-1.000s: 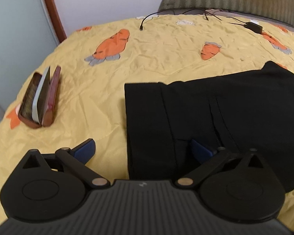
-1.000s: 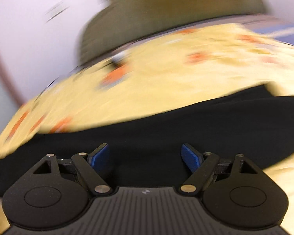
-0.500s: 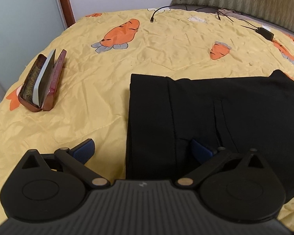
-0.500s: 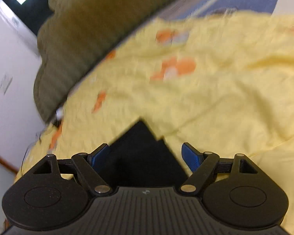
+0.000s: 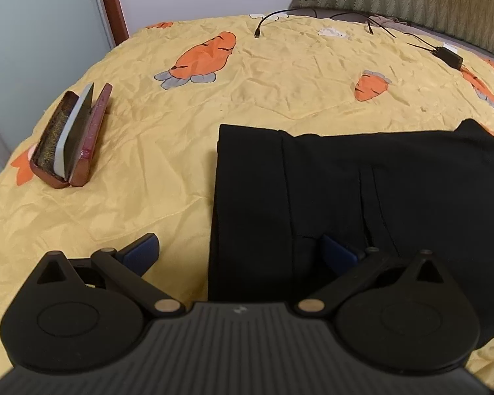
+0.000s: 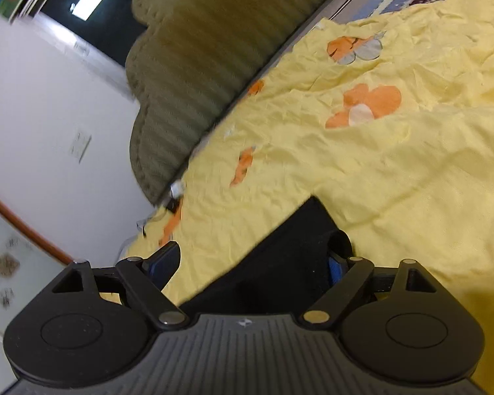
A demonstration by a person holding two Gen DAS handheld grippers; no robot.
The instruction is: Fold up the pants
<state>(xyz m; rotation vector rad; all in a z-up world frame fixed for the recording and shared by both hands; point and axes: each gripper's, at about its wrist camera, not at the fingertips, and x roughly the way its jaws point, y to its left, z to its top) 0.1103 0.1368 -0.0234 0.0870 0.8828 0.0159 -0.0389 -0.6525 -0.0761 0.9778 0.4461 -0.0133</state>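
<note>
Each hand-held gripper, left and right, has a ribbed dark grey body, black round discs, brass-coloured pins and blue pads.

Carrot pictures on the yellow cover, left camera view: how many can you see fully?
2: a big carrot toward the far left, and a small carrot beyond the black pants. Others are cut off at the edges or partly hidden.

Open case stands left of pants.

The black pants run off the left-wrist view's right edge.
</note>
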